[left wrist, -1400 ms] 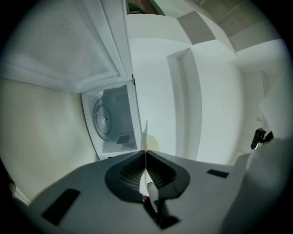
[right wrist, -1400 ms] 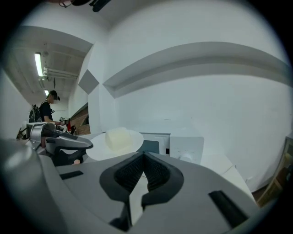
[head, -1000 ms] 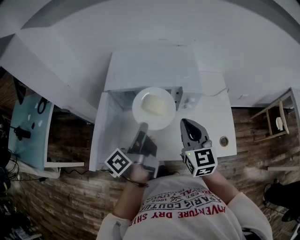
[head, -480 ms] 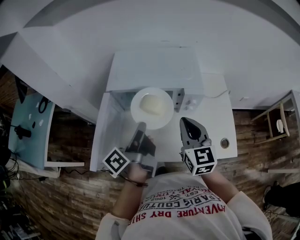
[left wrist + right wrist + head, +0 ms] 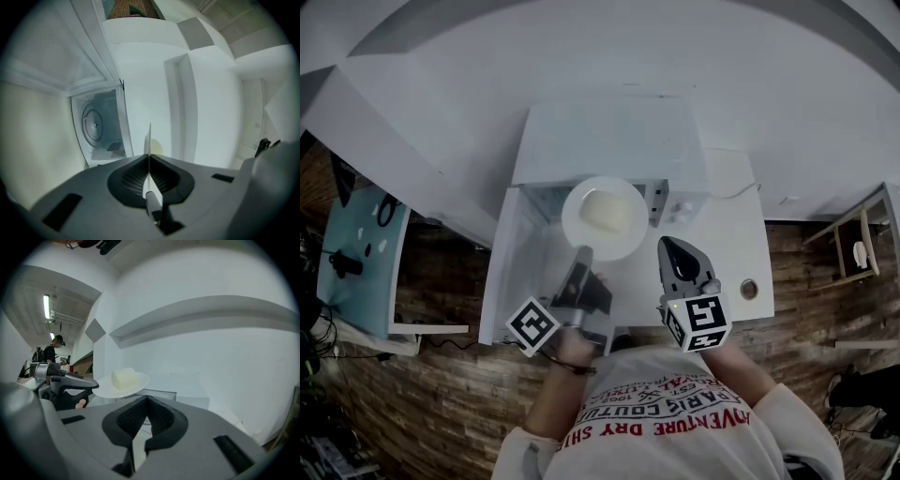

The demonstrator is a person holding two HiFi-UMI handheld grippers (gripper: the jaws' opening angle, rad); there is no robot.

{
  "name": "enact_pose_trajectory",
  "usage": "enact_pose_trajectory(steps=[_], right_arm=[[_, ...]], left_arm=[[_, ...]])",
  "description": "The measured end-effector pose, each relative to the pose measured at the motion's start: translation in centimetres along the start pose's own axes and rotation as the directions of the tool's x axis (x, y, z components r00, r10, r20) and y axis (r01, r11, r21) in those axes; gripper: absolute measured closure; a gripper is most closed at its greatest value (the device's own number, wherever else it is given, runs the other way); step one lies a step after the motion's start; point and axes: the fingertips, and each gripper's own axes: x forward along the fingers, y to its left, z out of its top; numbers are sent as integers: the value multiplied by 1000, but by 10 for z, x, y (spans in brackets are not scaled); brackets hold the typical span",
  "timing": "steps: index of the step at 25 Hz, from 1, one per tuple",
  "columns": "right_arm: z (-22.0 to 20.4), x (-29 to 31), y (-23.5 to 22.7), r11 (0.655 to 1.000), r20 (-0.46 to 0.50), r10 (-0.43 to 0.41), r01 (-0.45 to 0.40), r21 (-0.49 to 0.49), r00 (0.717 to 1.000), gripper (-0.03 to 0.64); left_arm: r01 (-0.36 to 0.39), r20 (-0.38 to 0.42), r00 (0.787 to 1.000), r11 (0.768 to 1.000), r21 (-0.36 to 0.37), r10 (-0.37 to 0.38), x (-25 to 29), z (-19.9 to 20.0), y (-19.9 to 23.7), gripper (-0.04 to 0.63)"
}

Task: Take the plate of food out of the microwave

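The left hand-held gripper (image 5: pixel 584 253) is clenched on the near rim of the plate (image 5: pixel 577 223) of food, which lies level straight ahead of it at the open microwave's (image 5: pixel 609 141) mouth, while the right hand-held gripper (image 5: pixel 675 248) sits closed and empty alongside.

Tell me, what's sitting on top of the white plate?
A pale block of food sits on the plate. The plate's middle beneath it is hidden.

microwave (image 5: pixel 609 141) door (image 5: pixel 514 272) open leftward, plate (image 5: pixel 574 217) before its mouth, tabletop (image 5: pixel 733 244) free at right
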Motion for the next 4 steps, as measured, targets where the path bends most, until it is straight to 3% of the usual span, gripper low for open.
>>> enact_pose_trajectory(steps=[4], right_arm=[[0,1,1,1000,0,7,-7,-11,1000,604]], left_arm=[[-9,-3,1000,1000,10,9,0,1,2,580]])
